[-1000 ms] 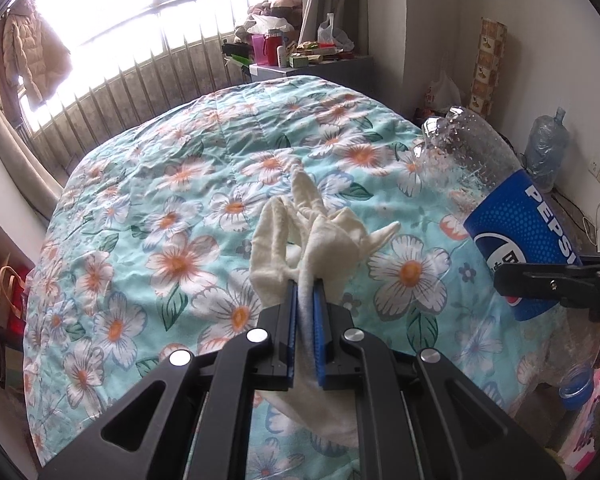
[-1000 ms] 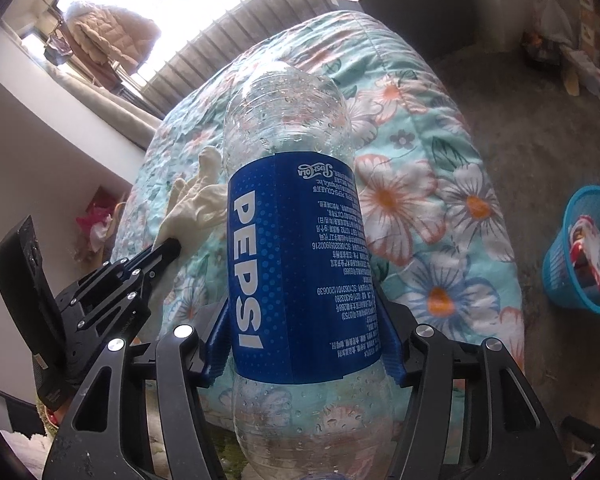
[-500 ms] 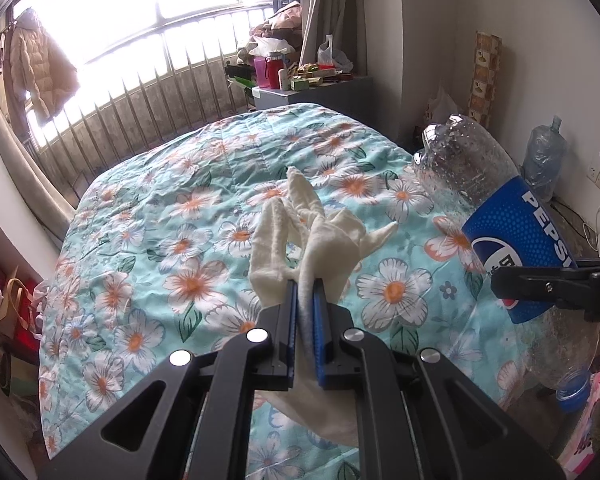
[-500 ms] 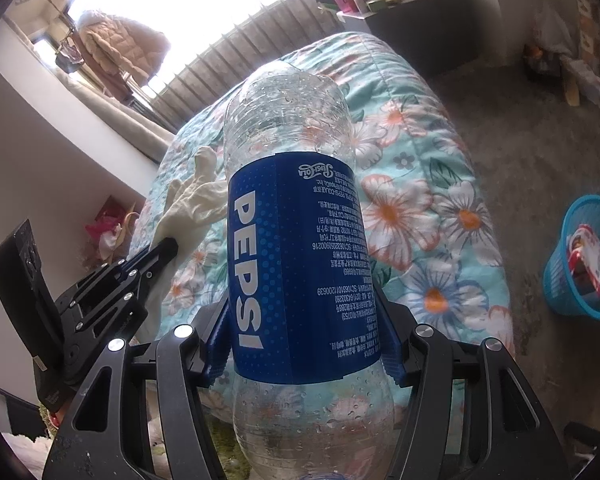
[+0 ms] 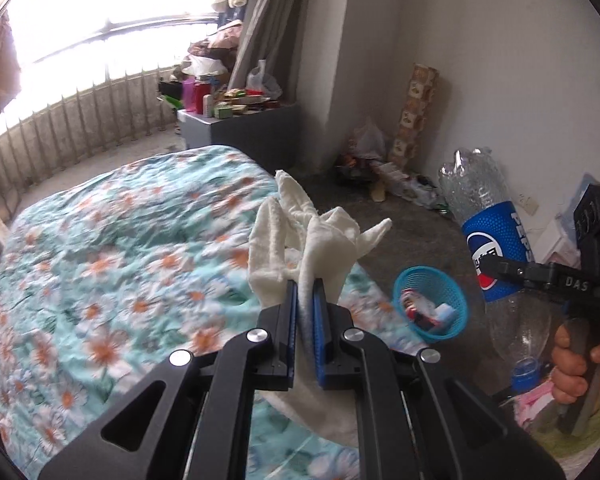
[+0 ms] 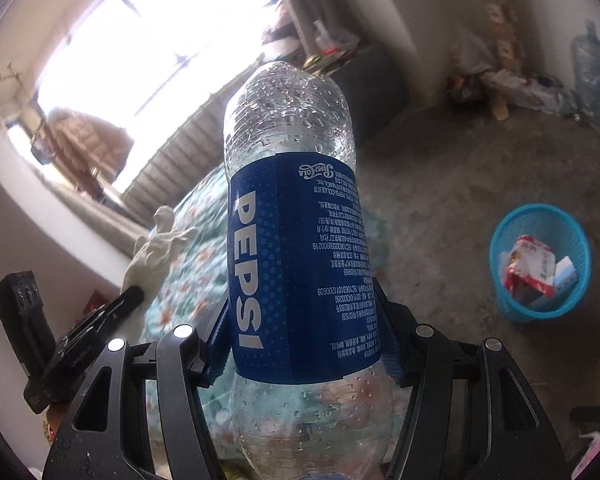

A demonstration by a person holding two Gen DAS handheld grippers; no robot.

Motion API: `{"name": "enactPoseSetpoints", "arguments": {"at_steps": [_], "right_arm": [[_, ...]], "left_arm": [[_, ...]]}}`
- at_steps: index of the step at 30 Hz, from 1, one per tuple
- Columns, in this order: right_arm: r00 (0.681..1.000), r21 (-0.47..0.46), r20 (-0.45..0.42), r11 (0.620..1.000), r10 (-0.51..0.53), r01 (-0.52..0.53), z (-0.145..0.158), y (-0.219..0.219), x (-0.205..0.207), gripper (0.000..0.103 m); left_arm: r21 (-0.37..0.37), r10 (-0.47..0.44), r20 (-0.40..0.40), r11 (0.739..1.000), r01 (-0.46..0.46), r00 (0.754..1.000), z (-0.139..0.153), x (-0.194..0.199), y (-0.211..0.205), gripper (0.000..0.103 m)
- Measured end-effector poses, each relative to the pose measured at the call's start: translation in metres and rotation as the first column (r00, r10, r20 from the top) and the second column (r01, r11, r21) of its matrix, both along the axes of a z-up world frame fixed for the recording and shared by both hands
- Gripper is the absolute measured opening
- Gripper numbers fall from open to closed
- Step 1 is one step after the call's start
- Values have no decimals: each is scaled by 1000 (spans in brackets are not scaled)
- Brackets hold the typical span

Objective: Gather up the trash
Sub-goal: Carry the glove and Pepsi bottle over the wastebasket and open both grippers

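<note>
Left tool [image 5: 305,300] pinches a white cloth glove [image 5: 300,236] above the floral bed [image 5: 112,248]; right tool [image 6: 302,340] clamps an inverted empty Pepsi bottle [image 6: 296,264]; blue wastebasket [image 6: 540,264] sits on the floor nearby.

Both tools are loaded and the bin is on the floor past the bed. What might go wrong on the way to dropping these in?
The white cloth is pinched by a narrow fold in the left tool, so it may slip out. The blue basket already holds packaging, and the big Pepsi bottle in the right tool might tip it or bounce out.
</note>
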State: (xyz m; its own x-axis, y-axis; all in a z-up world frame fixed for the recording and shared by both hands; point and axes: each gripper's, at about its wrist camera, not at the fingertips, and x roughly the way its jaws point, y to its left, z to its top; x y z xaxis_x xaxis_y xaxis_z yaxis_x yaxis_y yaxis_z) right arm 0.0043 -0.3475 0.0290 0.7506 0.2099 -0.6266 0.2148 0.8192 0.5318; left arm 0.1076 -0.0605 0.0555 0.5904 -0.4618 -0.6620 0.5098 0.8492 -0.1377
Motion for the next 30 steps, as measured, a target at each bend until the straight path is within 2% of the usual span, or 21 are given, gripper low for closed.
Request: {"name": "enactPoseSetpoints", "arguments": {"at_steps": [3,7,9,10,12,15,18,21,23,24,25,27,29,30], "right_arm": [[986,41,-3,985,-168,168,-9,-53,-23,57],[946,109,-66,940,-318,324,-42,-105,-42,57],[922,155,-117,910,-369,384,-66,-127,-45,57],[906,179,-150,891,-395,417,-82,-139,-46,57],[882,221,-209,858,-423,464,-110,-155,-48,57],[853,294,-288,808,-435,511,-151,-179,-42,57],[837,336,-338,776,-429,534,-180,-198,-34,58],[829,379,-344,743,-440,552,-204,-225,-21,60],[824,403,-342,721,-452,563,-219,-240,-18,64],[817,415,-331,705,-472,576,-231,-252,-15,75],[805,402,-334,698,-491,593,-240,-260,-14,78],[755,345,-391,677,-526,650,-261,-272,-15,78],[736,353,-405,649,-543,673,-272,-275,-18,77],[731,356,-401,642,-552,680,-273,-274,-22,76]], "left_arm": [[-69,-118,-81,991,113,990,5,25,-44,7],[-87,-238,-197,971,225,951,-13,56,-118,7],[-92,-294,-287,956,280,912,-33,70,-163,7],[-97,-313,-351,950,298,883,-49,79,-187,7],[-100,-326,-453,944,316,830,-77,94,-227,7],[-71,-313,-552,941,330,773,-116,112,-282,7],[-43,-316,-596,931,363,739,-144,121,-335,7],[-53,-321,-627,926,373,710,-165,131,-379,8],[-70,-332,-644,923,380,689,-180,140,-408,24],[-79,-333,-659,922,378,675,-189,144,-420,54],[-89,-323,-685,927,365,653,-204,150,-431,71],[-74,-266,-733,946,315,626,-230,160,-439,70],[-66,-222,-769,961,270,600,-243,162,-438,70],[-76,-223,-772,962,262,595,-244,161,-435,70]]}}
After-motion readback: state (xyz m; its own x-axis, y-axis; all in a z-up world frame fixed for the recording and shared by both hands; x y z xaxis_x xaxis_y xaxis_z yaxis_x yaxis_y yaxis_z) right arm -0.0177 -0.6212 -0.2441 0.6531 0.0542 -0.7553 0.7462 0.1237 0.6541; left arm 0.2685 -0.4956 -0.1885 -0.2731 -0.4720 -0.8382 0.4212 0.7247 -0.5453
